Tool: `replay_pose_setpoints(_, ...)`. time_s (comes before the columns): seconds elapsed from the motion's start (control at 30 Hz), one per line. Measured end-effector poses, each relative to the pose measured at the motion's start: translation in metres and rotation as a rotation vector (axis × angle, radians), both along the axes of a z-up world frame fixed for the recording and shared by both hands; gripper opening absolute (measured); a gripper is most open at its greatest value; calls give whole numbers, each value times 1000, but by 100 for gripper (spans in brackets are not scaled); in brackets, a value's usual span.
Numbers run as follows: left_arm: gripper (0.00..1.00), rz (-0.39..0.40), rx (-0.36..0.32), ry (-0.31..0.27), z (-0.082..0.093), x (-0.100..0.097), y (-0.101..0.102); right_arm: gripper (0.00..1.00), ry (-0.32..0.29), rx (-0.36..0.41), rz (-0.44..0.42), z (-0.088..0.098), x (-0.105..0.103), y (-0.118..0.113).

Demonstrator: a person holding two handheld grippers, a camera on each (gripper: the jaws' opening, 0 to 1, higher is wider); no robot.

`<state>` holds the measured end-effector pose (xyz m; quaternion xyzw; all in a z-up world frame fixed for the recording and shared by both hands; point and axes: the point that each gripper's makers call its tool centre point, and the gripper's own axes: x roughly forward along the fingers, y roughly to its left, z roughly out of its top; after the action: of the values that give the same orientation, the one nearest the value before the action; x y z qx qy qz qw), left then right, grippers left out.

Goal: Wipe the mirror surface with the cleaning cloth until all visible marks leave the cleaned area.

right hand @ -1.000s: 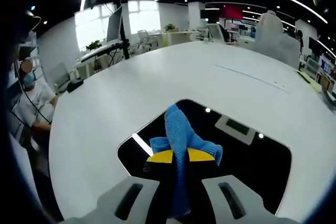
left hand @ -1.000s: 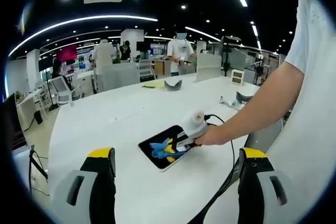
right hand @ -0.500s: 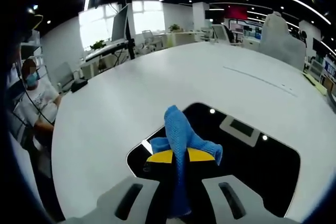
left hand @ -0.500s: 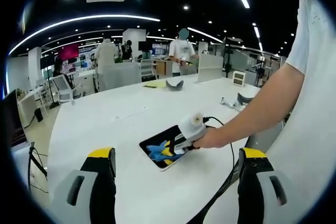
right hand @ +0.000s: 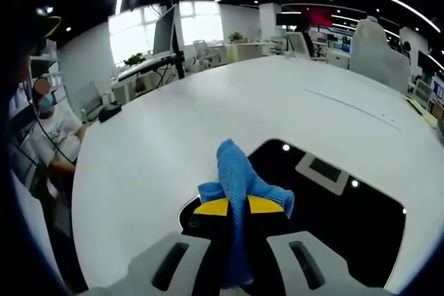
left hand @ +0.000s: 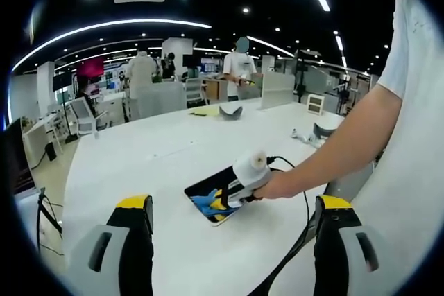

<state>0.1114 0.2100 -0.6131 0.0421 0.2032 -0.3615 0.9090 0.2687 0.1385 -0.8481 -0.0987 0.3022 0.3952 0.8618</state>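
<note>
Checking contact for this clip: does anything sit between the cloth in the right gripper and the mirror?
Nothing visible does. The right gripper is shut on the blue cloth, which hangs directly over the dark mirror near its corner on the white table.

White table (left hand: pixel 139 164); dark mirror (right hand: pixel 347 206) flat on it, cable (left hand: pixel 305 206) beside.

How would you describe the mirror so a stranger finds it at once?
On the big white table, look near the person's hand. The mirror is the flat dark rectangle lying there, reflecting ceiling lights, with a blue cloth pressed on it.
</note>
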Motion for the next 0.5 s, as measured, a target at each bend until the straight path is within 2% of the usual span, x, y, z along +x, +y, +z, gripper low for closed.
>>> replay_pose_setpoints(0.5,98,10,-7,0,0,4,3,3,5,0,33,2,-4,8)
